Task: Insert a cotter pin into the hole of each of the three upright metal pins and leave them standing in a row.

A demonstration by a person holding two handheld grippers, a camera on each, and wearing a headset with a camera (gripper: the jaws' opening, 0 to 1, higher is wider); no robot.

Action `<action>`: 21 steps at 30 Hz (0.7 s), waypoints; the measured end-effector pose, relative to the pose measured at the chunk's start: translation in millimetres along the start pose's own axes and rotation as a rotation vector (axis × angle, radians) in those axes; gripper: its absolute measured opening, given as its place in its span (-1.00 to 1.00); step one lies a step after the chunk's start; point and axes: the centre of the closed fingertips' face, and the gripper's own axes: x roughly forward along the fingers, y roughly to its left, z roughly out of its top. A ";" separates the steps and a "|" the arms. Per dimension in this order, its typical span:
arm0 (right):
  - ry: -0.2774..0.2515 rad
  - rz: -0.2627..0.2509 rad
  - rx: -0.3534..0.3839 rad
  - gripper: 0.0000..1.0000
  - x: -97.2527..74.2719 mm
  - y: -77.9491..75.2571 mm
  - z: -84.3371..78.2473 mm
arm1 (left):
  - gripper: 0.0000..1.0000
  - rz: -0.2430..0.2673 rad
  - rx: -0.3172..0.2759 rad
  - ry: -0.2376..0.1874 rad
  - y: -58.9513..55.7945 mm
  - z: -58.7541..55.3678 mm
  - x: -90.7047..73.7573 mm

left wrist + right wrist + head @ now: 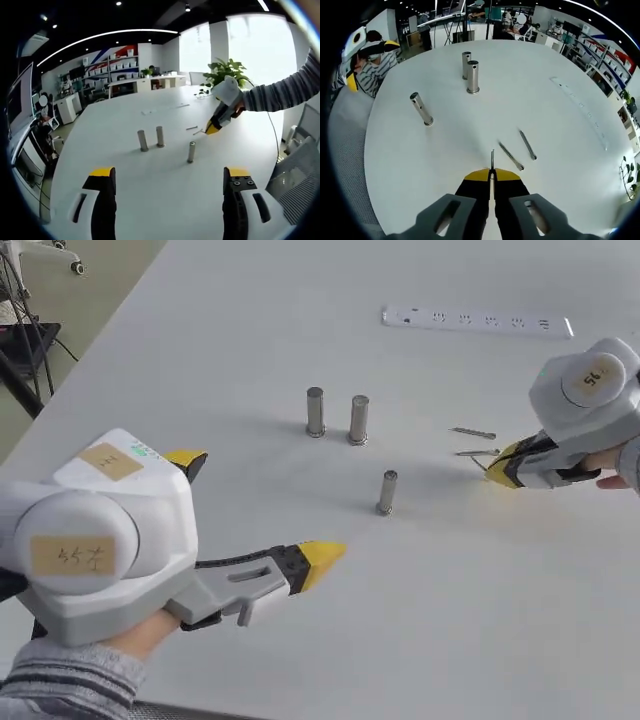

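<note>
Sticker on my right gripper [505, 468] reads roughly 95; scrawl on left gripper [170, 174] stickers unreadable. Right jaws pinched together on cotter pin [492, 158], lower centre of right gripper view. Left jaws apart, holding nothing. Two loose cotter pins [473, 433] lie just beside right tip. Three metal pins [358, 420] upright mid-frame of head view. Power strip [478, 321] upper right.

The left gripper [257, 505] has a rounded white-grey plastic housing [150, 530] with tan handwritten paper labels [70, 557]; its grey slotted fingers [260, 580] end in black-and-yellow tips. The right gripper [497, 475] matches. Behind the fingers, a grey-striped knit sleeve [70, 680] covers the wrist.
</note>
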 end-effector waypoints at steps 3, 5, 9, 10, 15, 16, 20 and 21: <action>-0.015 -0.024 -0.034 -1.00 -7.4 2.5 3.1 | 0.66 -0.007 0.000 0.000 -1.2 0.1 0.4; -0.037 -0.027 -0.048 -1.00 -12.5 7.1 7.9 | 0.61 -0.020 -0.002 -0.012 -3.6 2.4 1.2; -0.087 -0.012 -0.075 -1.00 -21.9 21.4 20.5 | 0.53 -0.036 -0.014 -0.032 -7.5 7.5 3.2; -0.113 0.006 -0.085 -1.00 -24.5 28.3 26.7 | 0.51 -0.044 -0.014 -0.036 -9.1 8.9 4.3; -0.189 0.017 -0.157 -1.00 -37.2 49.6 50.3 | 0.34 -0.076 -0.034 -0.026 -14.8 11.1 9.1; -0.197 0.019 -0.162 -1.00 -39.2 53.1 53.5 | 0.29 -0.080 -0.041 -0.028 -15.9 11.9 9.5; -0.245 0.021 -0.247 -1.00 -47.3 68.4 69.9 | 0.23 -0.107 -0.072 -0.042 -22.3 16.8 12.4; -0.253 0.021 -0.266 -1.00 -49.8 73.0 73.7 | 0.20 -0.112 -0.075 -0.042 -23.4 17.4 13.1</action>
